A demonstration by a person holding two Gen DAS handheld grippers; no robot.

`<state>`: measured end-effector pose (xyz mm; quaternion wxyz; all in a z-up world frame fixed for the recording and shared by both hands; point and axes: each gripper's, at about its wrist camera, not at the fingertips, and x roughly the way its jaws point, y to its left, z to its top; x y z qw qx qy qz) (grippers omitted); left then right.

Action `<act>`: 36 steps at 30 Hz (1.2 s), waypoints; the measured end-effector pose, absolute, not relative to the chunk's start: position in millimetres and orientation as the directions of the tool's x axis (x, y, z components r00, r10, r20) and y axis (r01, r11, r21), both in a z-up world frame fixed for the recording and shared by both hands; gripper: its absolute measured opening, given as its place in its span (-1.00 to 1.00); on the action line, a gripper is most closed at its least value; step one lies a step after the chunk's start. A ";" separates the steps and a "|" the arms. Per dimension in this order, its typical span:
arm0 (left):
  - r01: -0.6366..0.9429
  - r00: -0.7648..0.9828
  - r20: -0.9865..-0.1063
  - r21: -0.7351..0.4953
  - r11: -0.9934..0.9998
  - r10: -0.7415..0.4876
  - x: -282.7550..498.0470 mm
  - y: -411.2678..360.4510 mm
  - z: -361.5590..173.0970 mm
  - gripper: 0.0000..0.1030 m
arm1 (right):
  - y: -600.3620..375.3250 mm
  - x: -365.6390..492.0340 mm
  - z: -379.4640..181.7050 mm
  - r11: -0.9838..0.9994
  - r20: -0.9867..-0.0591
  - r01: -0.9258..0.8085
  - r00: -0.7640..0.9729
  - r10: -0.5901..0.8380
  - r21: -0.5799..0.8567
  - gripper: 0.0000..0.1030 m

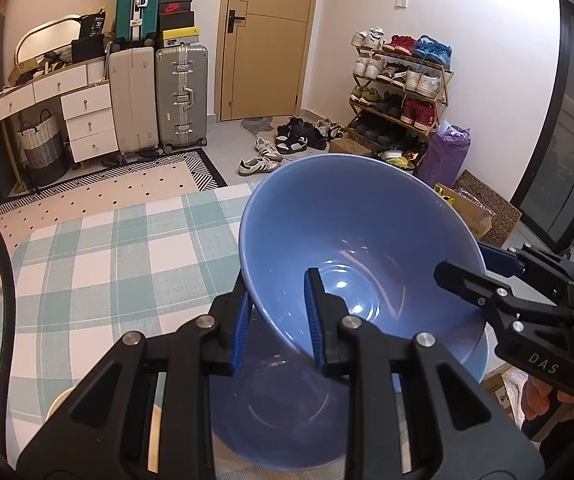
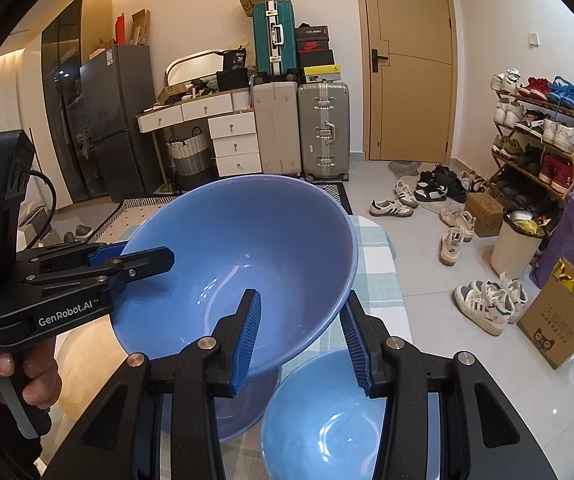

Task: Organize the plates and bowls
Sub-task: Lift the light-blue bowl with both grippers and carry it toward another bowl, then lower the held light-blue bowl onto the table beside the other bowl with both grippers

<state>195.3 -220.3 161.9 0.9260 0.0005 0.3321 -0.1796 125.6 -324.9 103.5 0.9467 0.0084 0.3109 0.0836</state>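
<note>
Blue bowl hangs tilted above the checked table, its rim pinched on opposite sides by the left gripper and right gripper, likely to keep it steady. Another bowl waits below, probably for nesting.

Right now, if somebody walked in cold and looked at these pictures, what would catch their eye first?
A big blue bowl, tilted and raised off the checked tablecloth, held by its rim from both sides by the left gripper and the right gripper. Another blue bowl sits below it. Behind, stacked suitcases and a crowded shoe rack flank the door.
</note>
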 end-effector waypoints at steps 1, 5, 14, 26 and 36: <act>0.331 0.717 -0.615 -0.117 0.936 -0.330 190.1 -218.7 163.0 -0.59 | -322.0 122.2 103.6 0.986 -0.586 -0.156 0.794 0.165 0.066 -0.17; 0.320 0.723 -0.611 -0.118 0.940 -0.323 170.3 -210.3 165.4 -0.59 | -312.8 112.7 104.2 0.982 -0.586 -0.171 0.790 0.182 0.074 -0.17; 0.298 0.727 -0.618 -0.107 0.949 -0.298 137.3 -196.7 161.4 -0.59 | -296.7 96.6 93.1 0.977 -0.596 -0.197 0.775 0.207 0.083 -0.17; 0.275 0.714 -0.638 -0.123 0.954 -0.288 128.1 -183.1 130.3 -0.59 | -283.5 91.2 74.4 0.971 -0.618 -0.225 0.752 0.228 0.085 -0.17; 0.271 0.702 -0.651 -0.130 0.954 -0.288 137.7 -177.3 108.7 -0.58 | -281.6 95.8 58.2 0.967 -0.642 -0.242 0.731 0.233 0.075 -0.17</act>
